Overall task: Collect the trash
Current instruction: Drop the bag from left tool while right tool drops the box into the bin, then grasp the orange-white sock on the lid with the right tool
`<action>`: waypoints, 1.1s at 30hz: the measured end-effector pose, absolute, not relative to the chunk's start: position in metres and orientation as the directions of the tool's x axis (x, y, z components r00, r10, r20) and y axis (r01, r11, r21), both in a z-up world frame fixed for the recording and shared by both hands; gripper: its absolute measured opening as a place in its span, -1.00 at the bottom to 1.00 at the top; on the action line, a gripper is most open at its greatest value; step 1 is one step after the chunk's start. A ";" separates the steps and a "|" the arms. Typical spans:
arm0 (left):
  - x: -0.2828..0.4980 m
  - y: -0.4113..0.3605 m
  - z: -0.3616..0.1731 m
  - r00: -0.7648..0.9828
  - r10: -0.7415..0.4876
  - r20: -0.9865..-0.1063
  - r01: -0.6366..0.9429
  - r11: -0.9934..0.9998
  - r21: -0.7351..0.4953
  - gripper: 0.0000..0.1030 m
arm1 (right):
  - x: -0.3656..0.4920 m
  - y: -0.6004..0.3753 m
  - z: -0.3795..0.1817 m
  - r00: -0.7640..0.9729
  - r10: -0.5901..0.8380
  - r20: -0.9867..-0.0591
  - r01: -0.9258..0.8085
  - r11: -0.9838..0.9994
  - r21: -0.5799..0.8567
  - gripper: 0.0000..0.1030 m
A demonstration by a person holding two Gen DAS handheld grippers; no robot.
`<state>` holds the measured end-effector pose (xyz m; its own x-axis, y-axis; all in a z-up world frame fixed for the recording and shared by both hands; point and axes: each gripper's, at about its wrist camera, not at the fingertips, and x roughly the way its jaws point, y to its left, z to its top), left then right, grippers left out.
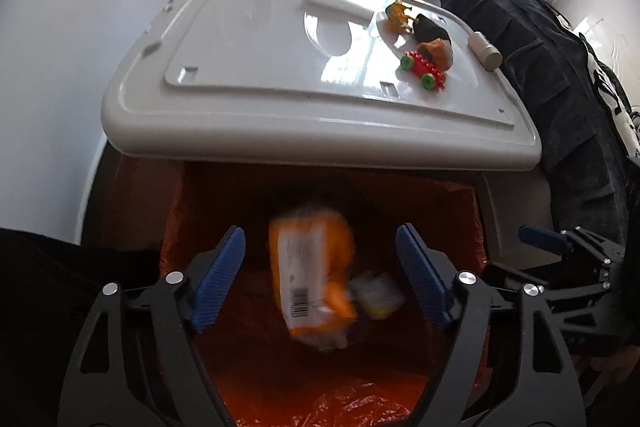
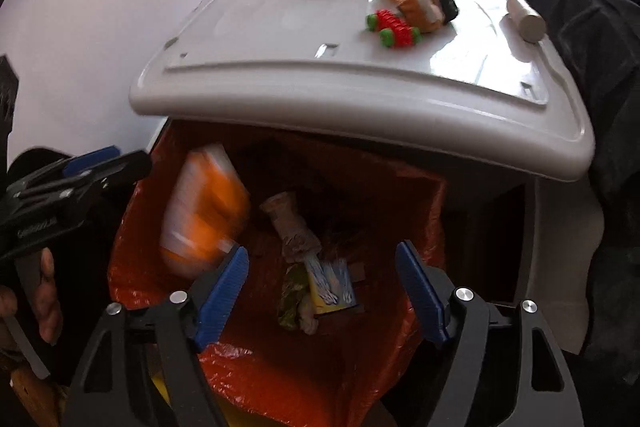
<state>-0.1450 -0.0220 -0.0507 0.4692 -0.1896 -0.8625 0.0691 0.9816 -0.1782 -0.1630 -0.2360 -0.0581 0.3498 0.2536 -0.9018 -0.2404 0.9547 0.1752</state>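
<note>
My left gripper (image 1: 320, 231) stands open over a bin lined with an orange bag (image 1: 248, 367). An orange snack packet (image 1: 312, 279), blurred, sits between the blue pads (image 1: 218, 275) and touches neither. A small pale piece (image 1: 378, 295), also blurred, is beside it. In the right wrist view my right gripper (image 2: 322, 247) is open above the same bag (image 2: 280, 379), nothing pressed between its pads. The orange packet (image 2: 204, 211) shows at the left of the bin mouth. A crumpled brown piece (image 2: 292, 223) and a yellow-blue wrapper (image 2: 332, 287) lie inside.
The bin's white lid (image 1: 280, 123) stands raised behind the opening, carrying a red toy car (image 1: 424, 67), an orange toy animal (image 1: 398, 15) and a white cylinder (image 1: 486, 51). Dark cloth (image 1: 560, 67) hangs at the right. A person's hand (image 2: 44, 291) holds the left gripper (image 2: 92, 163).
</note>
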 end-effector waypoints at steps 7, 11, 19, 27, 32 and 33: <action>-0.139 -0.024 -0.026 0.558 -0.224 -0.799 0.090 0.974 -0.210 0.57 | -0.140 -0.250 -0.040 0.423 0.214 -0.881 -0.195 0.970 0.143 0.49; -0.119 -0.036 0.000 0.630 -0.233 -0.741 0.116 0.971 -0.207 0.65 | -0.106 -0.255 -0.017 0.499 0.175 -0.849 -0.178 0.979 0.098 0.49; -0.094 -0.062 0.007 0.708 -0.227 -0.669 0.167 0.974 -0.154 0.66 | 0.009 -0.250 -0.025 0.593 0.004 -0.805 -0.098 0.993 -0.067 0.50; -0.093 -0.066 -0.017 0.675 -0.230 -0.701 0.197 0.972 -0.129 0.66 | 0.077 -0.250 -0.065 0.546 -0.011 -0.838 -0.023 0.999 -0.028 0.42; -0.092 -0.062 -0.020 0.672 -0.231 -0.704 0.199 0.971 -0.129 0.66 | 0.092 -0.250 -0.076 0.513 0.006 -0.859 0.001 1.000 0.008 0.28; -0.092 -0.062 -0.020 0.670 -0.233 -0.705 0.198 0.971 -0.132 0.66 | 0.095 -0.251 -0.079 0.503 0.016 -0.864 0.004 1.000 0.021 0.21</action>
<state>-0.0918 -0.0619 -0.0197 0.6704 -0.2327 -0.7046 0.1982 0.9712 -0.1322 0.0950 -0.2514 -0.0788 0.5030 0.0164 -0.8642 0.0042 0.9998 0.0214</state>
